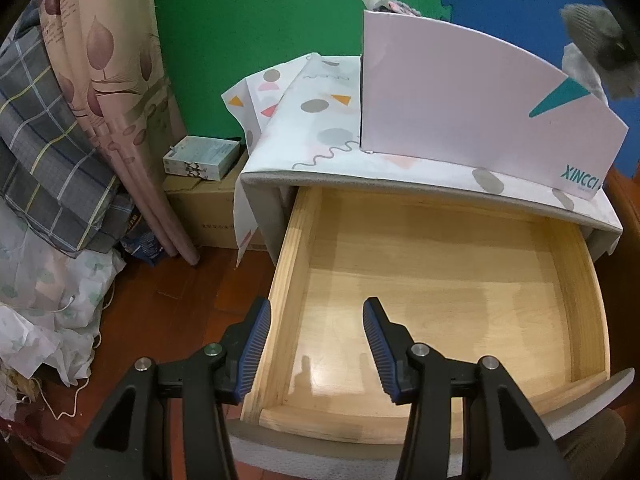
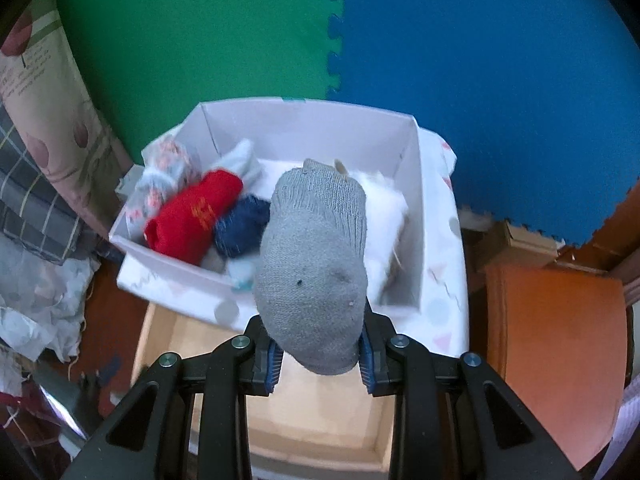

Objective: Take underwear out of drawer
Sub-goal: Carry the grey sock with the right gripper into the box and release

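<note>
1. Green and blue foam mats back a small cabinet (image 1: pixel 400 168) draped in patterned cloth; its top carries a white box (image 1: pixel 480 100) at the rear right corner.
2. Drawer (image 1: pixel 440 300) pulled out. Its wooden floor shows bare in the left wrist view; nothing seen inside.
3. Your left gripper (image 1: pixel 316 344) hovers over the drawer's front left corner, fingers apart, holding nothing.
4. Your right gripper (image 2: pixel 320 360) is clamped on a grey knitted bundle (image 2: pixel 312 272), well above the drawer.
5. The bundle's long axis runs straight out from the fingers toward the white box (image 2: pixel 280 128), which lies just beyond and below.
6. Box already holds red (image 2: pixel 192 216), navy (image 2: pixel 240 228) and floral (image 2: pixel 164 176) rolls along its left side; right side looks freer, so aim there.
</note>
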The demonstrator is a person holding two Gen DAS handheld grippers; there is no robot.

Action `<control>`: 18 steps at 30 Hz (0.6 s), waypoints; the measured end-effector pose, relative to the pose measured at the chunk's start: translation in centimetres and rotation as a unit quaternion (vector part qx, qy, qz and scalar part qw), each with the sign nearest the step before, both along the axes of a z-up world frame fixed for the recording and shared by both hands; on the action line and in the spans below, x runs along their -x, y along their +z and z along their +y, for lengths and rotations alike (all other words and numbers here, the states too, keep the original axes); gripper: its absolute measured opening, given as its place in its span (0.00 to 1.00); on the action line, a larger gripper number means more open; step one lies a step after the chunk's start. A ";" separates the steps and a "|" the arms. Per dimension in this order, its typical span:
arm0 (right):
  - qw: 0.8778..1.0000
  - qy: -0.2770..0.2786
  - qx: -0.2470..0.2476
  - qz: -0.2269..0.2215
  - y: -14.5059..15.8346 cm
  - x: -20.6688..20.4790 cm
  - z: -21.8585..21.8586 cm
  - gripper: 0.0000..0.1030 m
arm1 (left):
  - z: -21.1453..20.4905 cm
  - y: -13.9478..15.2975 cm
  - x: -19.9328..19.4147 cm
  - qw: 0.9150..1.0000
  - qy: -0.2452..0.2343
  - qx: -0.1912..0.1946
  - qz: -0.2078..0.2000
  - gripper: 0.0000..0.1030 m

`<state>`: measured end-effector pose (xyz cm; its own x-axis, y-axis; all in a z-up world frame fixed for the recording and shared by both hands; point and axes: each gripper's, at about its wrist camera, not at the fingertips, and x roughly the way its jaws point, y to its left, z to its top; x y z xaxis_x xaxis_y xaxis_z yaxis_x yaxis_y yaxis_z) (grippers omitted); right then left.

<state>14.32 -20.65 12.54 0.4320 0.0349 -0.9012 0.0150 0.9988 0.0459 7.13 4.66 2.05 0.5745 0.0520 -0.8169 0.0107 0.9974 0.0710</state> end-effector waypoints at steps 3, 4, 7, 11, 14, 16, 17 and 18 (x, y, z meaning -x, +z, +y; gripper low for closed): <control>1.000 0.004 0.001 0.000 0.2 -1.9 0.9 0.28 | 0.3 0.0 -0.1 1.000 0.004 0.006 0.001 0.48; 1.000 0.004 0.000 0.001 0.0 -2.3 1.1 0.28 | 0.3 -0.1 -0.1 1.000 0.005 0.008 0.001 0.48; 1.000 0.005 -0.005 0.008 -0.7 -3.8 1.8 0.28 | 0.4 0.0 0.0 1.000 0.009 0.010 -0.003 0.48; 1.000 0.008 0.010 0.021 -2.2 -5.7 2.8 0.28 | 0.4 0.1 0.2 1.000 0.007 0.012 -0.009 0.48; 1.000 0.008 0.011 0.028 -3.2 -6.7 3.3 0.28 | 0.3 0.1 0.1 1.000 0.007 0.012 -0.009 0.48; 0.999 0.010 0.016 0.031 -3.9 -7.2 3.7 0.28 | 0.3 0.1 0.1 1.000 0.007 0.012 -0.008 0.48; 0.999 0.010 0.019 0.033 -4.1 -7.3 3.9 0.29 | 0.3 0.1 0.2 1.000 0.007 0.012 -0.009 0.48; 0.999 0.011 0.022 0.037 -4.4 -7.5 4.1 0.29 | 0.3 0.1 0.2 1.000 0.007 0.012 -0.008 0.48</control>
<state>21.82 -16.59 8.16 0.3646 0.0029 -0.9312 -0.0044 1.0000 0.0014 6.97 4.94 2.10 0.5869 0.0400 -0.8087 -0.0044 0.9989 0.0462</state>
